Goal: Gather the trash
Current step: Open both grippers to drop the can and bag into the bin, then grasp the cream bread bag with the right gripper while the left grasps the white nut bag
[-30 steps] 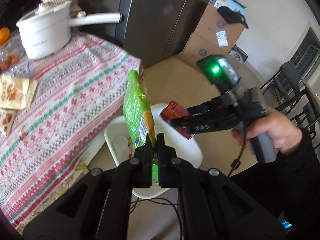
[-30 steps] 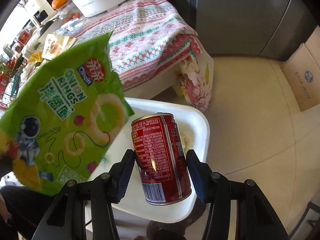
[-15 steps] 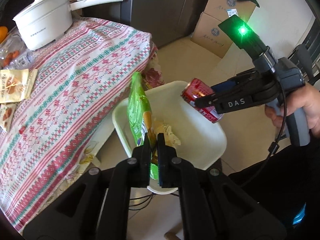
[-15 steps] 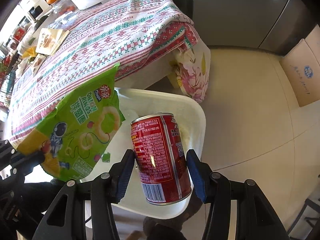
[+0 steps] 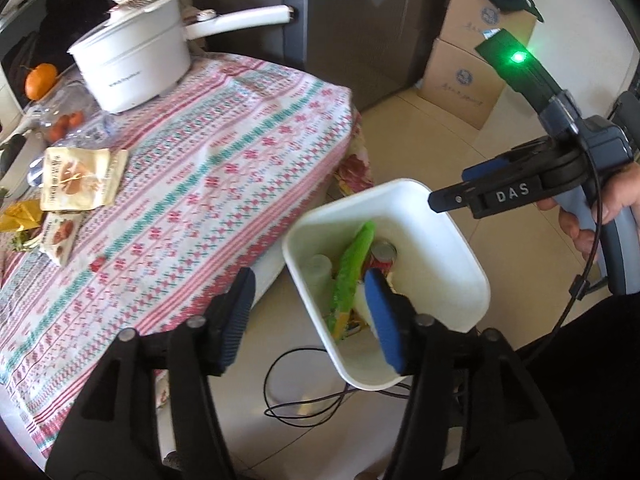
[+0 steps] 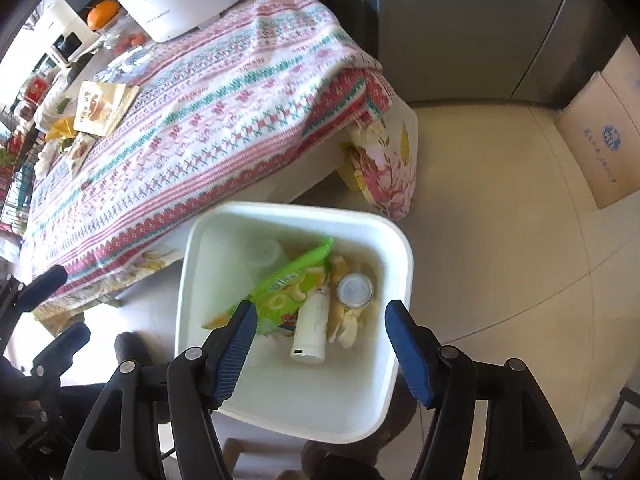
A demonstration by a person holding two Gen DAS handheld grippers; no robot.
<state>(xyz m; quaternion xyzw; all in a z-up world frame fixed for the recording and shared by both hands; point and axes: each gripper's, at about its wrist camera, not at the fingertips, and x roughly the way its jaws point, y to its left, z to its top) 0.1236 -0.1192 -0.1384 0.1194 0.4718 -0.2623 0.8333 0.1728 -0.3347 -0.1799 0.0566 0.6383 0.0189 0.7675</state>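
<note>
Now both tongs hang spread and empty over the white bin (image 6: 400, 248), which stands on the floor just beside the corner of the table with its patterned cloth (image 5: 224, 168). In the right wrist view the right gripper (image 6: 320, 344) sits right above the bin's mouth, low in the frame. In the left wrist view the left gripper (image 5: 308, 312) straddles the bin's near-left wall, one pad over the cloth's edge.

Inside the bin lie the green snack bag (image 6: 288, 284), propped on a slant, the red can (image 5: 383, 254) standing upright with only its silver end showing from the right wrist camera, a white tube (image 6: 312, 328) and a clear cup (image 5: 318, 270).

What looks like the remaining trash is on the table: a tan snack packet (image 5: 78, 180), lying flat in the left part of the left wrist view with its long side running roughly up the frame, and a smaller wrapper (image 5: 60, 236) just below it, beside some yellow foil at the frame's edge. From the tongs these lie up and to the left, well apart from the bin. By my judgement the left gripper is the nearer one for that reach.

The bin's bottom is mostly hidden under the pile. The pale scraps around the can are hard to name, and whether the packets are empty cannot be told.
</note>
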